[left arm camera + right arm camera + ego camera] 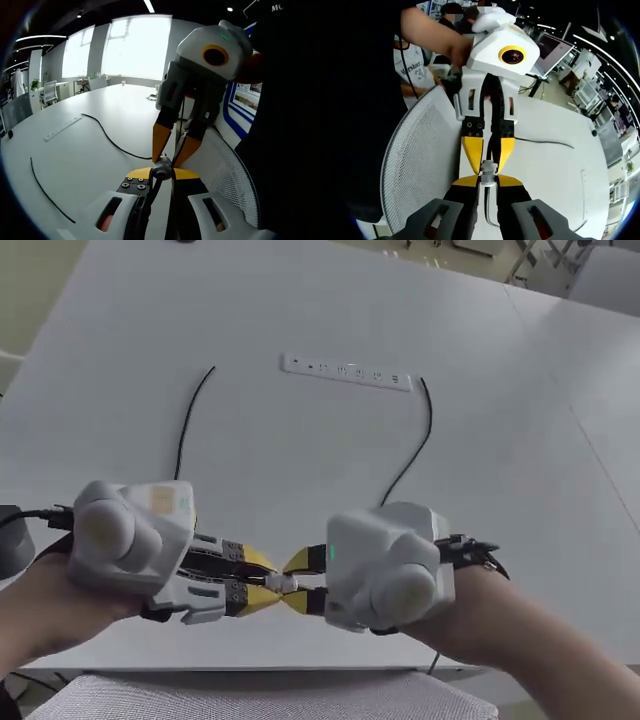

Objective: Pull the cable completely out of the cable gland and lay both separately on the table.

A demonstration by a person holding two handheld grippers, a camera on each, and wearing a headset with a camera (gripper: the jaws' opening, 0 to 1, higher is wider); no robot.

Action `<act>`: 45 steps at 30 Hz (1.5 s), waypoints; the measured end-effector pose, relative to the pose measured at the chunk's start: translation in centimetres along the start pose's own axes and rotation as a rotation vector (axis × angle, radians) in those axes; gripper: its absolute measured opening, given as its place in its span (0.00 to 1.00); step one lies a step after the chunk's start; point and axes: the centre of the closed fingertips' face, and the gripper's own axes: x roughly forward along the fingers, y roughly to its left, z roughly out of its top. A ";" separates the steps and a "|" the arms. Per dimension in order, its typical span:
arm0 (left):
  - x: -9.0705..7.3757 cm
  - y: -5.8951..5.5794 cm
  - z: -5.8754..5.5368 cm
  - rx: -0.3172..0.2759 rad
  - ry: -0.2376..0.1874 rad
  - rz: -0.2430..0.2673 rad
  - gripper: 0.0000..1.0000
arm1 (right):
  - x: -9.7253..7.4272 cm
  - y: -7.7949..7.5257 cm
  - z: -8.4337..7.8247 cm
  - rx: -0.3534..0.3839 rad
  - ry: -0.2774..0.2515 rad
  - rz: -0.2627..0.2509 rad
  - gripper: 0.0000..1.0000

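Note:
My two grippers meet tip to tip above the table's front edge. The small pale cable gland [288, 585] sits between them; it also shows as the cable gland [162, 172] and the cable gland [488, 173]. The right gripper [300, 582] is shut on the gland, seen at the right gripper [488, 181]. The left gripper [262, 580] is shut on the thin black cable [151, 196] just behind the gland, at the left gripper [162, 175]. The cable [493, 134] runs back along the left jaws. A short piece of cable [488, 212] pokes out between the right jaws.
A white power strip [346, 372] lies at the back of the white table [300, 460], its black cord [418, 445] trailing toward me. A loose black cable [190, 420] lies on the left. A mesh chair back [260, 695] sits below the table edge.

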 end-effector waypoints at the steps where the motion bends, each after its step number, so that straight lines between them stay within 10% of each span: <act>1: -0.1 0.0 0.0 -0.006 -0.005 0.002 0.15 | 0.0 0.0 0.0 0.005 -0.001 0.002 0.08; 12: -0.2 0.0 0.5 0.001 -0.009 0.015 0.15 | -1.9 -1.2 0.0 0.208 -0.086 -0.049 0.20; 16: -0.4 0.5 0.7 -0.001 -0.013 0.034 0.16 | -3.8 -3.5 -0.1 0.368 -0.210 -0.217 0.26; 20: -0.5 0.7 0.8 -0.008 -0.014 0.044 0.16 | -4.2 -4.3 -2.6 0.460 -0.180 -0.337 0.32; 25: -0.3 0.9 0.4 -0.026 0.000 0.057 0.16 | -2.7 -2.7 -5.0 0.419 -0.062 -0.361 0.30; 45: 0.1 0.7 0.7 -0.046 -0.001 0.035 0.16 | -0.5 -1.5 -2.0 0.250 -0.072 -0.355 0.01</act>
